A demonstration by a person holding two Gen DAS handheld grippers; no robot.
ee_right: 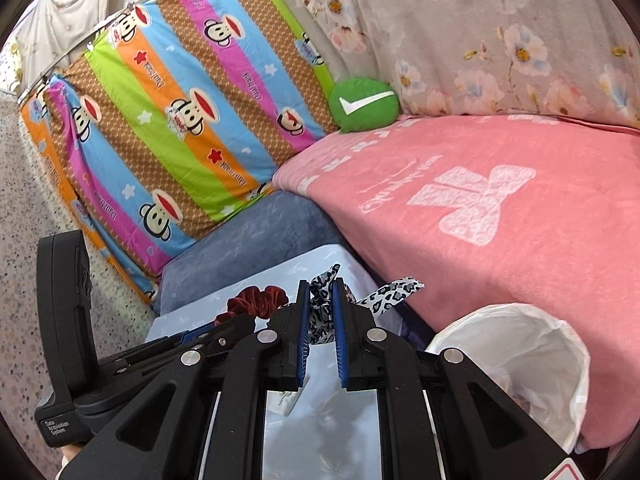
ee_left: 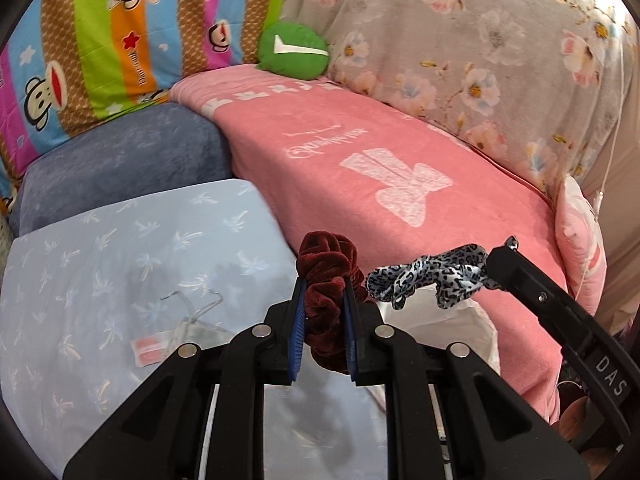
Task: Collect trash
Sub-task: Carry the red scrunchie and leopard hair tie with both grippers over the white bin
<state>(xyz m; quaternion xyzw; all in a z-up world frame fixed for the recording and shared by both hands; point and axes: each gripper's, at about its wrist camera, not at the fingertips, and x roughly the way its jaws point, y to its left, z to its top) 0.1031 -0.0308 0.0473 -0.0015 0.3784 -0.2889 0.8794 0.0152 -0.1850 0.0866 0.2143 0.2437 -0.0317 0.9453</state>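
My left gripper (ee_left: 324, 304) is shut on a dark red velvet scrunchie (ee_left: 326, 272), held above the light blue pillow (ee_left: 120, 272). The scrunchie also shows in the right wrist view (ee_right: 256, 300). My right gripper (ee_right: 320, 312) is shut on a grey leopard-print hair band (ee_right: 384, 296). The band shows in the left wrist view (ee_left: 424, 276), with the right gripper (ee_left: 494, 264) holding it just right of the scrunchie. A bin lined with a white bag (ee_right: 560, 344) stands below right of the right gripper, against the pink blanket.
A pink blanket (ee_left: 400, 168) covers the bed. A clear plastic wrapper with a red-and-white label (ee_left: 176, 336) lies on the blue pillow. A grey-blue cushion (ee_left: 120, 168), a striped monkey-print quilt (ee_right: 180, 128), a green round plush (ee_right: 364, 104) and a floral quilt (ee_right: 500, 40) lie behind.
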